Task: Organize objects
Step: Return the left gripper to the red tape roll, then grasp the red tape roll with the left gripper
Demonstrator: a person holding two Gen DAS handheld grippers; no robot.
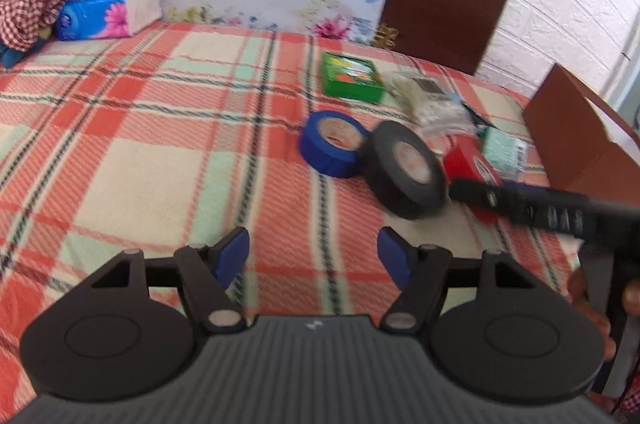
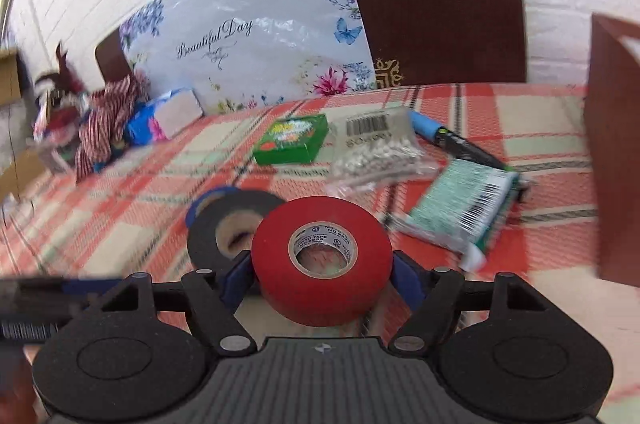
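Between my right gripper's (image 2: 322, 274) blue pads sits the red tape roll (image 2: 322, 260), gripped on its sides just in front of the black roll (image 2: 230, 224), so I judge the step is to carry it to the brown cardboard box (image 2: 614, 148) at the right; I would keep the squeeze firm and level and lift clear of the plaid cloth (image 2: 520, 104) before swinging over. My left gripper (image 1: 313, 256) hangs spread and empty over bare cloth. The left view shows the blue roll (image 1: 332, 144) whole, touching the black one, whereas the right view alone shows the grip and the bead bag's (image 2: 380, 154) barcode.
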